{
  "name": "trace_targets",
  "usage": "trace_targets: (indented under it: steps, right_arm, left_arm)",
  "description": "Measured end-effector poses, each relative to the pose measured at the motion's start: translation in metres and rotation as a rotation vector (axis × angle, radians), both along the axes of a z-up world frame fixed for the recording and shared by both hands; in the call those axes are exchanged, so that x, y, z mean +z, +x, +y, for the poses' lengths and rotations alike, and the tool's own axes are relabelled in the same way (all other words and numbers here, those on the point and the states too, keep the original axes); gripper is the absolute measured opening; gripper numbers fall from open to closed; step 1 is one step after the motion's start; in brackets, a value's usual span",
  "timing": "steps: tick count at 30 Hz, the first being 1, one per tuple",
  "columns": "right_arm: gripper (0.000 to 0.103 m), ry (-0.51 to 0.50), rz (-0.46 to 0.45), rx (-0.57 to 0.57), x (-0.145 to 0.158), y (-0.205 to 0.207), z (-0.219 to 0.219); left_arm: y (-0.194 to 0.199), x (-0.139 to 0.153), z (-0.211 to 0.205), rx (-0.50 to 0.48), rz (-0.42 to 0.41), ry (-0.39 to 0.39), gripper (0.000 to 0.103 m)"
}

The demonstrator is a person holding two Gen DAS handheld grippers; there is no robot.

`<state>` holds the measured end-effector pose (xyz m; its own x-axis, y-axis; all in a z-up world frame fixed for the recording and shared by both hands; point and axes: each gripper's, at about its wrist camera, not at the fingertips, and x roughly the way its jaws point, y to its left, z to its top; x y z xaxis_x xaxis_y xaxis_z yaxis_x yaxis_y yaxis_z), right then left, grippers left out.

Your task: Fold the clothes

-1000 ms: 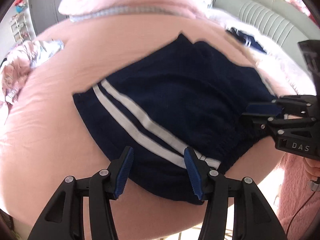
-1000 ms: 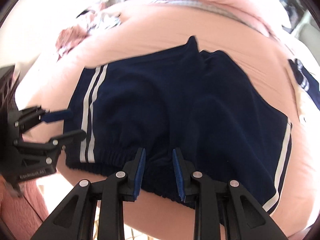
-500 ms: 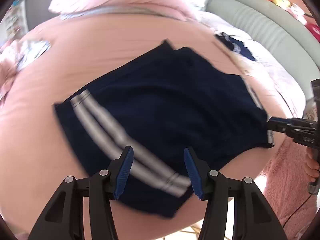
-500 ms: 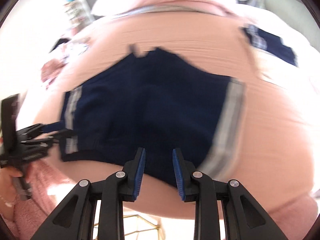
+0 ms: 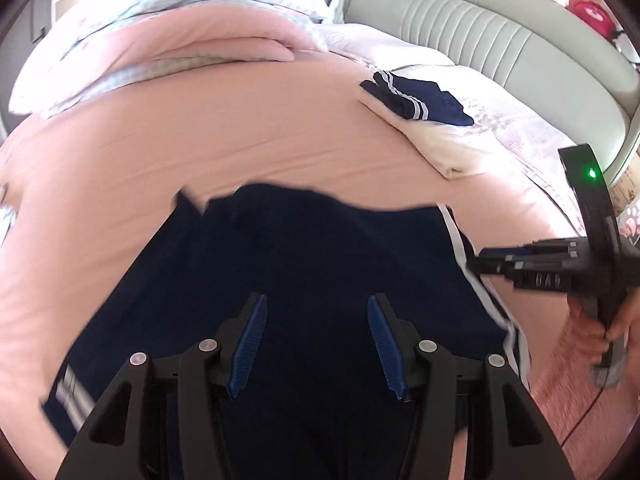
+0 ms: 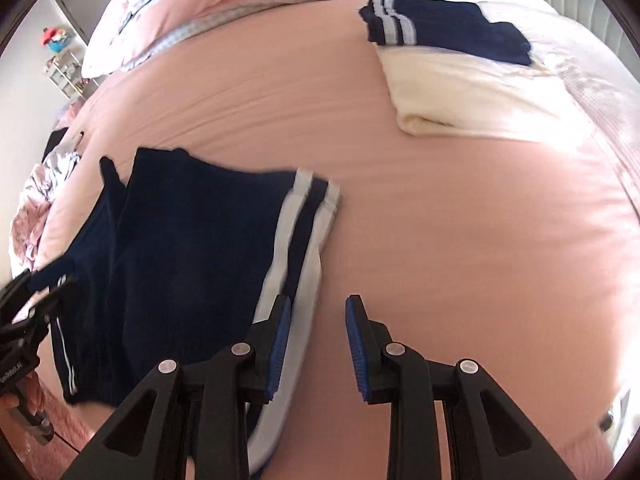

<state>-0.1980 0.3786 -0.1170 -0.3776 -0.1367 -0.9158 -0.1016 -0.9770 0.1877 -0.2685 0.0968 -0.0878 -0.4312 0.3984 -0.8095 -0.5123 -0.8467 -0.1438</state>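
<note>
Navy shorts (image 5: pixel 320 248) with white side stripes lie flat on the pink bed sheet (image 5: pixel 200 152). My left gripper (image 5: pixel 316 302) hovers open above the middle of the shorts, with nothing between its blue pads. My right gripper (image 6: pixel 319 302) is open over the shorts' (image 6: pixel 180 248) right striped edge, its left finger above the stripe and bare sheet (image 6: pixel 460 240) in the gap. In the left wrist view the right gripper (image 5: pixel 480 262) shows side-on at the striped edge. The left gripper (image 6: pixel 44 288) shows at the right wrist view's far left.
A folded navy striped garment (image 6: pixel 444 28) rests on a folded cream cloth (image 6: pixel 460 100) at the back right. A pink duvet heap (image 5: pixel 180 40) and a grey padded headboard (image 5: pixel 500 32) lie beyond. Crumpled clothes (image 6: pixel 32 208) sit left. A hand (image 5: pixel 600 328) holds the right gripper.
Both grippers have swept right across the bed. The left went from the left striped side to the shorts' middle, the right from the waistband's middle to the right striped edge. Neither took hold of anything.
</note>
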Motion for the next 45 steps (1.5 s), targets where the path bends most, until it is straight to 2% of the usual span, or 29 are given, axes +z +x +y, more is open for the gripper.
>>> trace_targets:
  steps: [3,5,6,7,9,10,11,12,15,18,22,23,25,27,28,32,34,35,37,39,41,45]
  right_arm:
    - [0.028,0.029,0.013,0.032,-0.001,-0.020,-0.007]
    - [0.028,0.061,0.013,0.068,0.001,-0.032,-0.011]
    - [0.028,0.091,0.014,0.079,0.002,-0.038,-0.012]
    - [0.028,0.118,0.019,0.088,0.003,-0.042,-0.012]
    - [0.036,0.149,0.029,0.097,0.004,-0.046,-0.010]
    - [0.042,0.150,0.035,0.094,0.004,-0.046,-0.008]
    - [0.042,0.141,0.034,0.090,0.003,-0.046,-0.008]
    - [0.042,0.130,0.031,0.087,0.002,-0.045,-0.007]
    - [0.042,0.078,0.026,0.087,0.000,-0.045,-0.008]
    - [0.044,-0.026,0.028,0.119,-0.001,-0.048,-0.014]
    - [0.040,-0.060,0.053,0.117,-0.003,-0.051,-0.020]
    - [0.037,-0.069,0.063,0.116,-0.001,-0.051,-0.021]
    - [0.037,-0.070,0.077,0.109,0.002,-0.050,-0.021]
    - [0.037,-0.042,0.081,0.091,0.003,-0.047,-0.020]
    - [0.037,-0.028,0.082,0.082,0.003,-0.046,-0.019]
    - [0.037,0.054,0.090,0.058,0.008,-0.038,-0.023]
    - [0.037,0.077,0.111,0.054,0.015,-0.031,-0.028]
    - [0.037,0.088,0.127,0.067,0.020,-0.027,-0.033]
    - [0.037,0.101,0.167,0.116,0.033,-0.017,-0.051]
    - [0.037,0.068,0.167,0.220,0.037,-0.013,-0.080]
    - [0.037,0.029,0.161,0.331,0.040,-0.010,-0.110]
    - [0.037,0.094,0.091,0.480,0.008,-0.033,-0.188]
  left_arm:
    - [-0.027,-0.021,0.014,-0.005,-0.031,-0.031,0.049]
    - [-0.039,-0.032,0.024,0.053,-0.019,-0.148,0.049]
    - [-0.047,-0.039,0.014,0.119,-0.021,-0.203,0.049]
    - [-0.052,-0.041,0.000,0.164,-0.047,-0.182,0.049]
    - [-0.058,-0.041,-0.030,0.234,-0.090,-0.043,0.049]
    - [-0.062,-0.044,-0.040,0.282,-0.088,-0.034,0.049]
    - [-0.064,-0.045,-0.050,0.315,-0.088,-0.030,0.049]
    - [-0.066,-0.046,-0.060,0.330,-0.094,0.007,0.049]
    - [-0.076,-0.044,-0.060,0.337,-0.081,0.141,0.049]
    - [-0.078,-0.035,-0.045,0.270,-0.038,0.171,0.049]
    - [-0.081,-0.021,-0.017,0.160,0.026,0.103,0.049]
    - [-0.087,-0.025,-0.012,0.154,0.011,0.080,0.049]
    - [-0.100,-0.033,-0.002,0.142,-0.018,0.034,0.049]
    - [-0.097,-0.030,-0.010,0.174,0.003,-0.051,0.049]
    - [-0.094,-0.028,-0.020,0.218,0.019,-0.070,0.049]
    - [-0.078,-0.025,-0.060,0.395,0.039,-0.060,0.049]
    - [-0.064,-0.025,-0.079,0.429,0.019,-0.074,0.049]
    - [-0.056,-0.025,-0.086,0.443,0.029,-0.106,0.049]
    - [-0.042,-0.028,-0.090,0.420,0.036,-0.143,0.049]
    - [-0.029,-0.032,-0.106,0.407,-0.011,-0.177,0.049]
    - [-0.023,-0.043,-0.113,0.430,-0.043,-0.257,0.050]
    - [-0.012,-0.042,-0.130,0.472,-0.036,-0.345,0.052]
